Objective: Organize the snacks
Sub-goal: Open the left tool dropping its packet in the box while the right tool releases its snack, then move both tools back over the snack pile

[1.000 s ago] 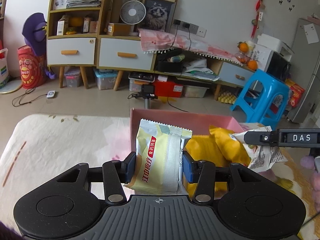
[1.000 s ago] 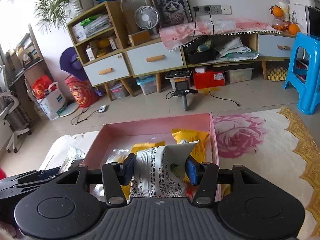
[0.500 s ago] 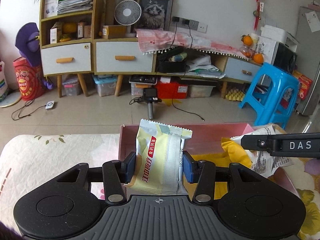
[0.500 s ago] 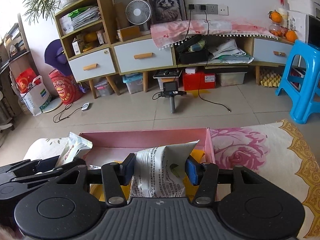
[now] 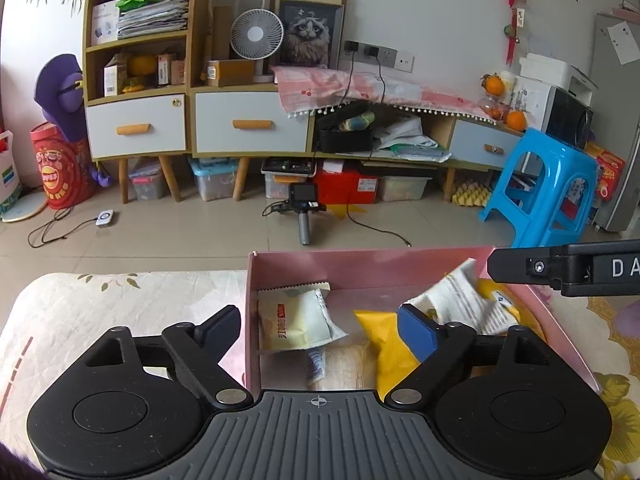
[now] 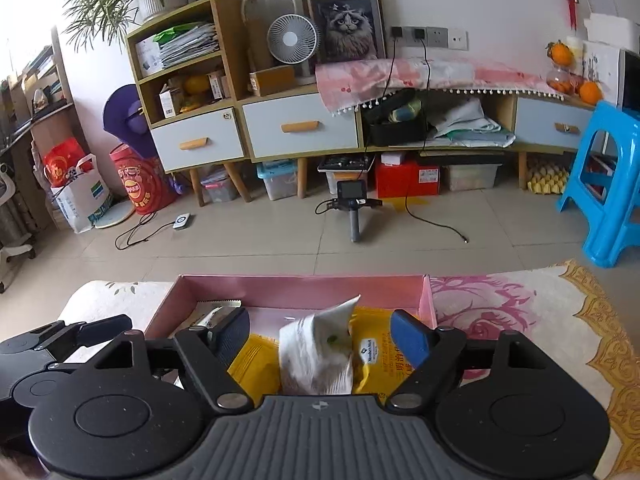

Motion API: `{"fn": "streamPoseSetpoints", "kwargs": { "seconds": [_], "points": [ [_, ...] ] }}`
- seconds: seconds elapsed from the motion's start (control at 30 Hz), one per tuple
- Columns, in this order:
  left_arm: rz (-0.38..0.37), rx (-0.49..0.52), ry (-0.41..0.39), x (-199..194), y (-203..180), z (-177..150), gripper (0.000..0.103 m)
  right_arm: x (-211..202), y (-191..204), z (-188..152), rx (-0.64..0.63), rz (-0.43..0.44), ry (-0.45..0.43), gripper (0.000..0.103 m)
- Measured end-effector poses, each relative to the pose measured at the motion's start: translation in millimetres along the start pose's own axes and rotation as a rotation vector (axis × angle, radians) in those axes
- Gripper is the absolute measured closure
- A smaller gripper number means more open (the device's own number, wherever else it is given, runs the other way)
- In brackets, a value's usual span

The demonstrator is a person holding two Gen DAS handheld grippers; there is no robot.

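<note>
opening wide, both grippers [image 5: 320, 332] [image 6: 320, 330] free their packets [image 5: 296, 324] [image 6: 316, 360] over the pink box [image 5: 360, 266].

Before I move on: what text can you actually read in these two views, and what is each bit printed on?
"DA", cut off by the frame edge: right gripper's arm.
Red strip with characters on the pale yellow snack packet: too blurred to read.
Logo and characters on the yellow packet: too small.
Fine print on the white packet: motion-blurred, unreadable.
</note>
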State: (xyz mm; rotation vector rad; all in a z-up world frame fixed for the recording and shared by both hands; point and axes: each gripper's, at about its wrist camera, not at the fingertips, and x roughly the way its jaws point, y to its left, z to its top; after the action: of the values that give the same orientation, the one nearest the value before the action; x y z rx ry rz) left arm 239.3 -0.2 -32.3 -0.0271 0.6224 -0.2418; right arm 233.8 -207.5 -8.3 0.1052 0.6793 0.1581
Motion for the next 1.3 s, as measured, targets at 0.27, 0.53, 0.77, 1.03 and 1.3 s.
{"fn": "streamPoseSetpoints", "kwargs": {
  "seconds": [0.27, 0.53, 0.77, 1.03, 1.3],
  "points": [
    [-0.006, 0.015, 0.006, -15.8, -3.9, -4.1, 0.013, -18.2, 2.0, -4.2, -0.017, 0.005, -0.007, 0.026],
    [-0.015, 0.008, 0.009, -36.1, -3.8, -12.1, 0.012, -42.6, -0.8, -10.0, -0.015, 0.005, -0.026, 0.021],
    [-0.022, 0.018, 0.009, -55.9, -5.8, -22.6, 0.010, -60.3, -4.2, -19.4, -0.020, 0.004, -0.031, 0.019],
    [-0.037, 0.047, 0.015, -81.9, -6.4, -41.2, 0.009, -79.2, -5.7, -39.5, -0.007, 0.026, -0.024, 0.016],
    [-0.054, 0.056, 0.038, -102.1, -4.3, -63.1, 0.009, -98.4, -9.1, -63.7, -0.016, 0.045, -0.018, 0.016]
  ]
}}
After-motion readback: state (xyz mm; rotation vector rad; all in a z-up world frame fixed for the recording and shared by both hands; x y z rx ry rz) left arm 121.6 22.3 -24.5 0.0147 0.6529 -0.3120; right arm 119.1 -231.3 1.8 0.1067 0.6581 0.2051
